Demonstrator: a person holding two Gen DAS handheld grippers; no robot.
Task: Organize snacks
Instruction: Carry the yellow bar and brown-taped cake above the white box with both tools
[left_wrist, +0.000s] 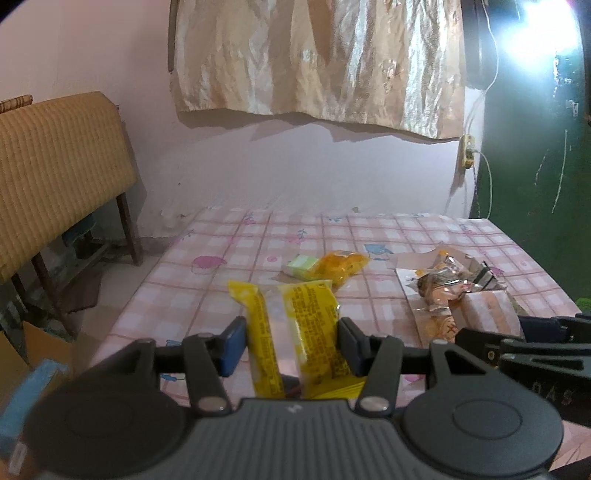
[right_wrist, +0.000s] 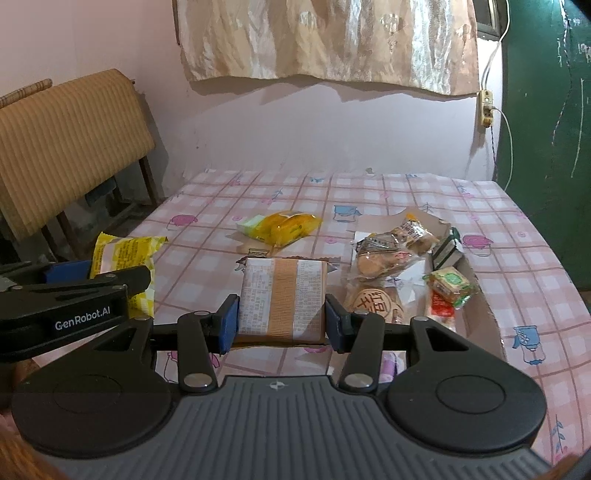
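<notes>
My left gripper (left_wrist: 291, 343) pinches a yellow snack packet (left_wrist: 295, 332) across its width; my right gripper (right_wrist: 281, 322) clamps a tan biscuit pack (right_wrist: 282, 299), both just above the table (right_wrist: 517, 258). Light, crinkly, slippery wrappers; I judge mid-body holds safest. Beyond, the cardboard tray (right_wrist: 480, 295) holds more snacks.

Yellow packet (left_wrist: 295, 332) – lower end hidden behind the left gripper (left_wrist: 291, 343) body, print too small to read. Brown packet (right_wrist: 282, 302): bottom edge hidden by the right gripper (right_wrist: 281, 321), label text illegible. Cardboard tray (right_wrist: 480, 306) near corner cut off by gripper body. Blue box (left_wrist: 22, 398) at left-wrist view's edge – blurred, partly out of frame.
</notes>
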